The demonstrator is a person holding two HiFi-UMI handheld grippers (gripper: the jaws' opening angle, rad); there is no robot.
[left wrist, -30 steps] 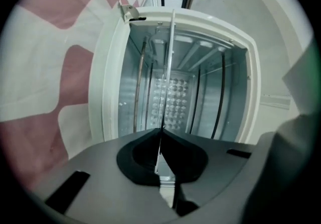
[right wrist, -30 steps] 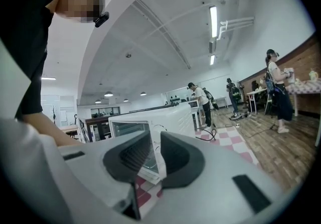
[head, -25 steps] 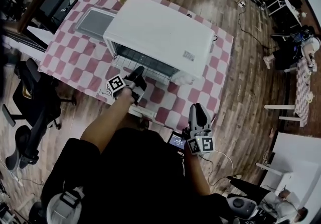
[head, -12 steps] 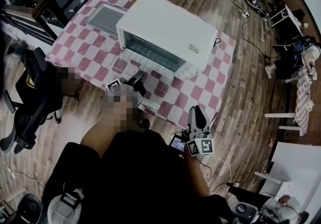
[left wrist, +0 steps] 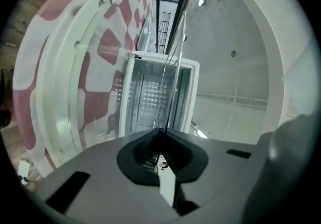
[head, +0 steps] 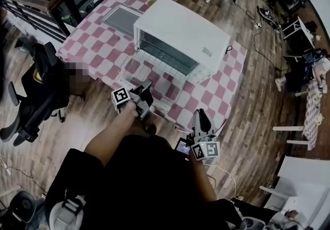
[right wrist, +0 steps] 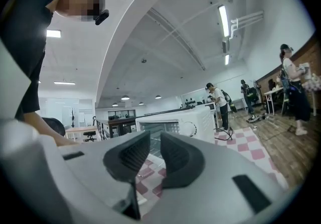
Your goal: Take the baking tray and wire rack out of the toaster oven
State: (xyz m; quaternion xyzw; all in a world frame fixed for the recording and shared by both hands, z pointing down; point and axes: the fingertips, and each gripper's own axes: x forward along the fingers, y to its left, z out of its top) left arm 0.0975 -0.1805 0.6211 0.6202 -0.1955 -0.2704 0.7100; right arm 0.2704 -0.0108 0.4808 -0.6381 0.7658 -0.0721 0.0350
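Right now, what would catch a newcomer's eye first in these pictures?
The white toaster oven sits open mid-table on the pink-and-white checked tablecloth, a grey metal baking tray lying beside it. In front, the left gripper has its jaws shut on a thin wire rack, outside the oven.

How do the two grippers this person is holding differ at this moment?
The left gripper is shut on the wire rack; the right gripper has its jaws slightly apart, with nothing between. The left gripper reaches over the table; the right gripper hangs back by its edge. Both face the toaster oven.
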